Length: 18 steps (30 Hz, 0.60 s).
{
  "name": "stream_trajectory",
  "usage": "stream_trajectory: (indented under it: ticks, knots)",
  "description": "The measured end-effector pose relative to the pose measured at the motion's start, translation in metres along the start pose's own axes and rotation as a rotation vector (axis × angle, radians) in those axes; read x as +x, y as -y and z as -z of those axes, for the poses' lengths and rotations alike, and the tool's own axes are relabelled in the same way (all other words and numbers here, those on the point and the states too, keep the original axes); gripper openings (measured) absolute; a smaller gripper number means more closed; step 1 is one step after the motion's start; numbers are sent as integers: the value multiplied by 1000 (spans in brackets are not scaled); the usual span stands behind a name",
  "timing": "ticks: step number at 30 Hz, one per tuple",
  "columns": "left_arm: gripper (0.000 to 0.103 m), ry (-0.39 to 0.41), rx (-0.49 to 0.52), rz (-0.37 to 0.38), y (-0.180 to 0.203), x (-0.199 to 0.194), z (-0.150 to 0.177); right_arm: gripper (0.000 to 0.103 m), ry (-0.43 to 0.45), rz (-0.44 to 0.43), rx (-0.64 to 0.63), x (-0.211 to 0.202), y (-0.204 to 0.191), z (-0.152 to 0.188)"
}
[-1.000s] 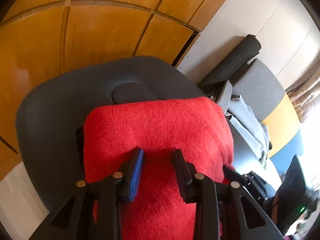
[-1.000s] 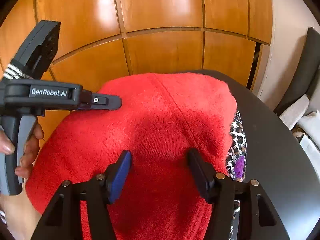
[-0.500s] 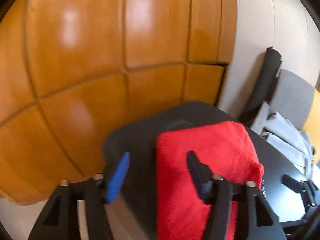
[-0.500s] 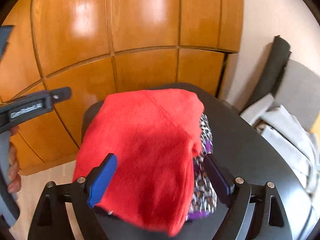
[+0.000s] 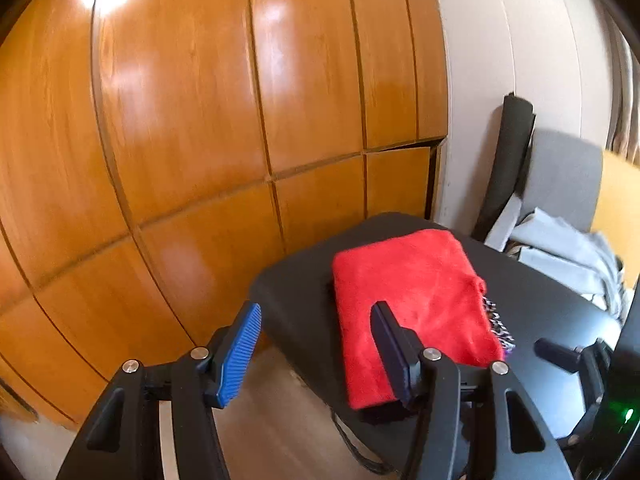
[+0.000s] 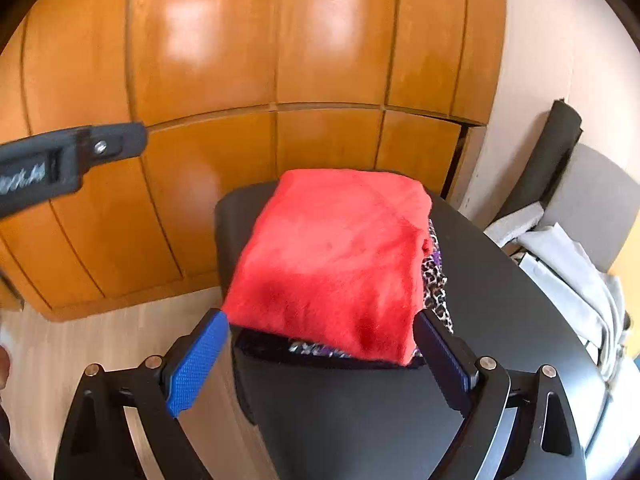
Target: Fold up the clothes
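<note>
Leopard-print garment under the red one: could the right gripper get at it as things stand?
Probably only its edge. The folded red garment covers most of the leopard-print garment, which peeks out along the right and near sides. The right gripper is open, empty and nothing blocks it.

Red cloth (image 6: 336,256): fuzzy fleece-like knit, matt, soft nap. Patterned cloth (image 6: 434,284) under it: thin, smooth, leopard print with purple. Table (image 6: 500,300): black, smooth, matt with faint sheen. Wall panels (image 5: 200,120): varnished orange wood, glossy, bright window glare, dark grooves at seams. Plain wall (image 5: 520,60): beige, matt. Left gripper (image 5: 316,352): black matt plastic, silver metal pins, one ribbed blue rubbery pad. Right gripper (image 6: 320,356): same plastic, blue pad finely knurled. Chair (image 6: 600,208): grey woven fabric, matt. Grey clothes (image 6: 576,276) on it: soft cloth, creased. Floor (image 6: 80,340): pale wood, low sheen.
</note>
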State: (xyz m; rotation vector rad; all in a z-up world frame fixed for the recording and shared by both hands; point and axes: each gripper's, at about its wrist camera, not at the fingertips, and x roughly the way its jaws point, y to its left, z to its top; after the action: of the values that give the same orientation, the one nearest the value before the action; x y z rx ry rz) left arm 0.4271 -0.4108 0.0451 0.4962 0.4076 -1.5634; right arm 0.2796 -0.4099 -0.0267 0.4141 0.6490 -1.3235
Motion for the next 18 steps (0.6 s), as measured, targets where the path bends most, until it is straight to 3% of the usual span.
stream_trajectory:
  ticks: [6,18]
  knots:
    - [58,-46,-27,41,0,-1,14,96,-8,5,-33,-13,-7,20]
    - [58,-87,-46,74,14,6,23,96,-12,35,38,-23,12,38]
